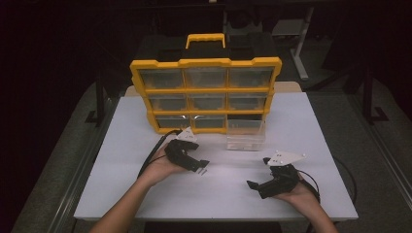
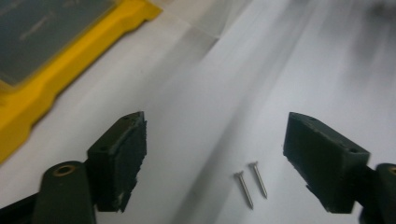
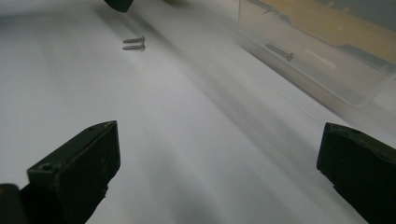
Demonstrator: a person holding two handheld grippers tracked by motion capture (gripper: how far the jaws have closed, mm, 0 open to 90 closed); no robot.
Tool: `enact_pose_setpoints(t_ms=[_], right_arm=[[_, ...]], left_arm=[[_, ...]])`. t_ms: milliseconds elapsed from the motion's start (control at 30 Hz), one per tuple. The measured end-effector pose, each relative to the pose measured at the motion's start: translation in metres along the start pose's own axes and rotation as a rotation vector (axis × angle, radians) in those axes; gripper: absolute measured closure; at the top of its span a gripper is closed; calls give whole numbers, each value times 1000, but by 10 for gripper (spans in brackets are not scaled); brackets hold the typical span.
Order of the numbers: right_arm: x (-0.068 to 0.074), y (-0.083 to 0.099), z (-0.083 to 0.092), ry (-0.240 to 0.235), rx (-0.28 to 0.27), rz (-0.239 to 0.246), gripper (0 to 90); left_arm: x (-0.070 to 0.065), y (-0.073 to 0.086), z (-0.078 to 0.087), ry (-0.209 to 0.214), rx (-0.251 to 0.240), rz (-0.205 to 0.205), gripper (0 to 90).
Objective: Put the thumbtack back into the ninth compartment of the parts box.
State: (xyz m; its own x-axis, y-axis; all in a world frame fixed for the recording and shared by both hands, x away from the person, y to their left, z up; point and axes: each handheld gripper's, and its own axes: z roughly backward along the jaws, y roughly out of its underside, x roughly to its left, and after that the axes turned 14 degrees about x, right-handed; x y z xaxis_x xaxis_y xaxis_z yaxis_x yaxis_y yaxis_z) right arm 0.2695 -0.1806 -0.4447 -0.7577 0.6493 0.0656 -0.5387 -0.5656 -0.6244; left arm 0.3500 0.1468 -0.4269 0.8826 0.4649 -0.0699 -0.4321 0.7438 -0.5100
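- Two nails [image 2: 251, 181] lie side by side on the white tabletop [image 1: 145, 184], just in front of the yellow organizer [image 1: 204, 92].
- Left gripper [image 2: 215, 154] hangs over them, jaws apart, nothing held.
- Right gripper [image 3: 219, 172], farther from the organizer, gapes empty.

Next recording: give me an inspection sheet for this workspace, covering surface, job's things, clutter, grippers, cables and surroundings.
Surface: white table, bare around the work.
Job's things: two small screws lying side by side on the table, between the jaws of the left gripper but untouched; clear drawer pulled out of the yellow organiser, one screw inside it.
Clutter: nothing seen.
Grippers: left gripper open, low over the two screws; right gripper open, holding nothing, apart from the screws.
Cables: black cable trails from the left gripper; another from the right.
Surroundings: dark room; metal frame legs behind the table.
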Motion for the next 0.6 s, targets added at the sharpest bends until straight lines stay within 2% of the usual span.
enact_pose_setpoints(t_ms=[167, 200, 300, 400, 467, 600], right_arm=[[0, 0, 0, 0, -3, -1, 0], [0, 0, 0, 0, 0, 0, 0], [0, 0, 0, 1, 0, 1, 0], [0, 0, 0, 1, -1, 3, 0], [0, 0, 0, 1, -2, 2, 0], [0, 0, 0, 1, 0, 2, 0]], left_arm=[[-1, 5, -2, 10, 15, -5, 327], [-1, 6, -4, 23, 27, -12, 396], [-2, 7, -6, 42, 29, -7, 439], [-3, 8, -10, 63, 47, -13, 527], [-3, 8, -10, 65, 59, -25, 541], [-4, 9, -14, 78, 67, -18, 631]])
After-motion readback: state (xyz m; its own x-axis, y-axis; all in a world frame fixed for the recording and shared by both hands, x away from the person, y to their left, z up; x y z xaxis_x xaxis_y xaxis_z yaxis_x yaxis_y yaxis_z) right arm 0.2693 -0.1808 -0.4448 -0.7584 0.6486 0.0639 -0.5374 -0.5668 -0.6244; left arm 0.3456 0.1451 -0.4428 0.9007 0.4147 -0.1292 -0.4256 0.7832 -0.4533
